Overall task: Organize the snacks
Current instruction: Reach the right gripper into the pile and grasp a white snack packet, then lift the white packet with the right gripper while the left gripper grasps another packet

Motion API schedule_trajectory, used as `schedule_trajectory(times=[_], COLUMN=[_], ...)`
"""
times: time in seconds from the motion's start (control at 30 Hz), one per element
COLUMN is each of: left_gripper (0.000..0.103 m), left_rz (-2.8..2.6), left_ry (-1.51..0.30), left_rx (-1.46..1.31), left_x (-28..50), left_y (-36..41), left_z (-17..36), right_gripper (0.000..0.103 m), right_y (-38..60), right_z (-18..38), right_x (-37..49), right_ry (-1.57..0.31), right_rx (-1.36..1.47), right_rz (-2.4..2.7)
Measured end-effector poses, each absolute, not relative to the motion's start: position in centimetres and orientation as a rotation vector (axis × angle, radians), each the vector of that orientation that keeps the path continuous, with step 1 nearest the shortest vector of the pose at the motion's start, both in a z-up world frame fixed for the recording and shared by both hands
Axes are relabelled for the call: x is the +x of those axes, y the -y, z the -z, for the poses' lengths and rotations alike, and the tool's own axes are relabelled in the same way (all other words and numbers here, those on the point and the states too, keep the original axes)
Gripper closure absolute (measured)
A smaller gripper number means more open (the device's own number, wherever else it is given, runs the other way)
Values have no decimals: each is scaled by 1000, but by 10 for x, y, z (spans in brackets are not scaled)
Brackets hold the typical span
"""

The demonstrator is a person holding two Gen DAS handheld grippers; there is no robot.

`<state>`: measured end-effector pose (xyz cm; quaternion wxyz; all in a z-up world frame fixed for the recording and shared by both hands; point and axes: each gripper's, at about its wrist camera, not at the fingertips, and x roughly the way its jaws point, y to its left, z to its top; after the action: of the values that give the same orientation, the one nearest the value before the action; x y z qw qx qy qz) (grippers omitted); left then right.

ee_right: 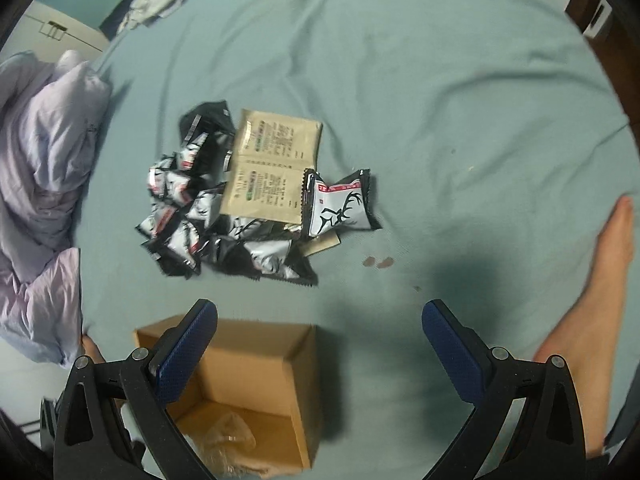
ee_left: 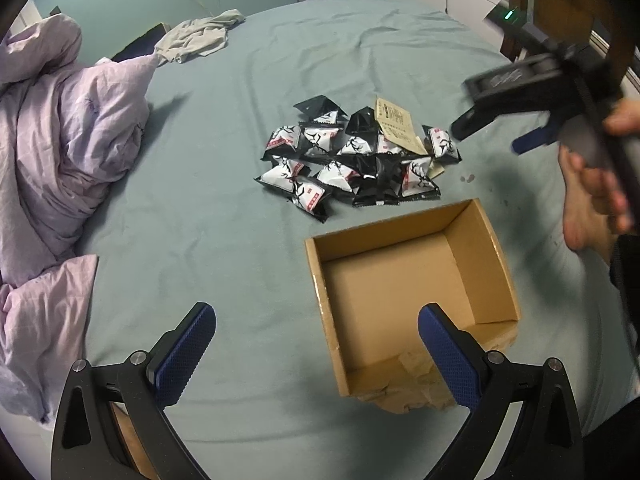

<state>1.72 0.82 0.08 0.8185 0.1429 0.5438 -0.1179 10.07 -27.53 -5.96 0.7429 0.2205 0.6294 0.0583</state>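
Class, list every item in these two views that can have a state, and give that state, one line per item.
Cardboard box: open-topped, no snacks inside.
Snack packets: sealed, piled loose on the bed sheet, outside the box.
Tan sachets: lying flat on the pile.
Purple duvet: crumpled.
Left gripper: jaws open, holding nothing.
Right gripper: jaws open, holding nothing.

Right tool (ee_left: 532,92) blurred, its tips indistinct.

Bed sheet (ee_left: 224,208); snack packets (ee_left: 352,160), cardboard box (ee_left: 408,292), perhaps quilt (ee_left: 60,152).
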Motion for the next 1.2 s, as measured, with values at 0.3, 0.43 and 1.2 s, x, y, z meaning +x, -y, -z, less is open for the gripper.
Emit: schedule_trajectory(times=[0.3,0.43,1.2], left_gripper=[0,0,0], left_rz=[219,209,118], left_ry=[-1175,-1192,-1272], left_rx=[271,259,184], left_x=[35,45,109], left_y=[-19,-22,-28], left_z=[-3,1,26], right_gripper=[7,31,66], right_y=[233,212,221], right_z=[105,121,51], right_x=[140,149,114], right_ry=[-1445,-1465,-1280], right_rx=[362,303,355], right_rz=[-163,-173,-381])
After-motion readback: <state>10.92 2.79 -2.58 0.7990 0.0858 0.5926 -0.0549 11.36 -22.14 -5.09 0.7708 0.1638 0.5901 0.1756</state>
